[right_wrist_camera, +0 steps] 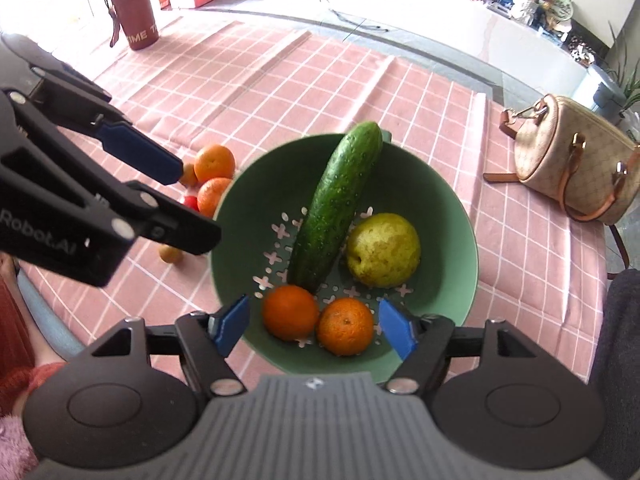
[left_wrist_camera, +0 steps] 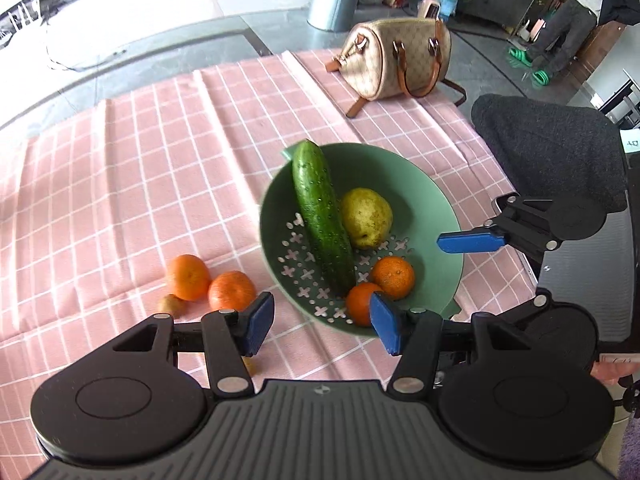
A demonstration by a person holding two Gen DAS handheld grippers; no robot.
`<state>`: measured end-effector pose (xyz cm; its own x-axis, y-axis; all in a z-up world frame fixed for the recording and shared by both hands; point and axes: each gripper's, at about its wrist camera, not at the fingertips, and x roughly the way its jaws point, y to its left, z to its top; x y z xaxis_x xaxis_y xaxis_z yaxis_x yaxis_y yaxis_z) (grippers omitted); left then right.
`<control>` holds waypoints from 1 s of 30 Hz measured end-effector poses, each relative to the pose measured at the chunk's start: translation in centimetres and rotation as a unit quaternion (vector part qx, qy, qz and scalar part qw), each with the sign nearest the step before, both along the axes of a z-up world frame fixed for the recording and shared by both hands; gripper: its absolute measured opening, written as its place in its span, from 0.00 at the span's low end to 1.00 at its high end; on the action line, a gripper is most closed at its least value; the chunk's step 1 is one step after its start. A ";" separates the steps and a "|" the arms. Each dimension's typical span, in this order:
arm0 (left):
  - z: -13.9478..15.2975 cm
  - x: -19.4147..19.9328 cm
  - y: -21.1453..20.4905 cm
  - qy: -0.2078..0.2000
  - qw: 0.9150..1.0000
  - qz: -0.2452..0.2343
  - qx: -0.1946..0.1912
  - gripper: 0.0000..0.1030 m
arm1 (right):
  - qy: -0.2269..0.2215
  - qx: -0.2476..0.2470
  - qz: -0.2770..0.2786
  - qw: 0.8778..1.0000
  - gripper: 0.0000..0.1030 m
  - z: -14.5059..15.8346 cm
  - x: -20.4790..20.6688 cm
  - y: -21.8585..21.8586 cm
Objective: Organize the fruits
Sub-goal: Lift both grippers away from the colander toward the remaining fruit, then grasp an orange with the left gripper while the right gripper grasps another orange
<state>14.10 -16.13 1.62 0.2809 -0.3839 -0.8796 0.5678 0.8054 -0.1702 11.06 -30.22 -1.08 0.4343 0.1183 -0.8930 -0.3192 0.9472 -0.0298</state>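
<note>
The green colander (right_wrist_camera: pixel 460 280) holds one cucumber (right_wrist_camera: pixel 336 208), one pear (right_wrist_camera: pixel 384 250) and two oranges (right_wrist_camera: pixel 318 322). Two more oranges (left_wrist_camera: pixel 210 280) lie beside it. Left gripper (left_wrist_camera: pixel 322 322) and right gripper (right_wrist_camera: pixel 314 328) both gape, empty.

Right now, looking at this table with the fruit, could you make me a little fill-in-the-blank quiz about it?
1. The green bowl holds a cucumber, a pear and ____ oranges.
2. The tablecloth is checked in white and ____.
3. Both hand-held grippers have ____ finger pads.
4. Neither the left hand-held gripper nor the right hand-held gripper holds ____.

Missing words: two; pink; blue; anything
</note>
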 end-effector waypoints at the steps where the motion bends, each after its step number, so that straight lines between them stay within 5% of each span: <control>1: 0.3 -0.2 0.5 -0.007 1.000 0.002 -0.001 0.63 | -0.005 0.001 -0.003 1.000 0.67 0.3 -0.3 0.2; 10: 1.0 -2.4 7.2 -0.064 0.996 0.036 -0.042 0.63 | -0.063 0.048 -0.064 0.995 0.67 2.0 -3.3 3.6; 19: -1.4 -3.2 13.2 -0.079 0.993 0.069 -0.056 0.63 | -0.109 0.122 -0.140 0.977 0.65 -0.2 -6.2 8.3; 24: -2.7 -3.6 14.0 -0.092 0.994 0.046 -0.045 0.61 | -0.109 0.113 -0.118 0.981 0.47 -1.9 -6.2 10.9; 30: -3.1 -2.1 13.9 -0.102 0.994 0.014 -0.042 0.60 | -0.101 0.076 -0.056 0.990 0.44 -1.9 -3.8 12.0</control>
<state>11.99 -2.25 -1.50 0.4609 -0.4431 -0.7689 0.5755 0.8088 -0.1211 7.22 -18.22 -2.96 0.6209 0.1852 -0.7617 -0.2131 0.9750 0.0634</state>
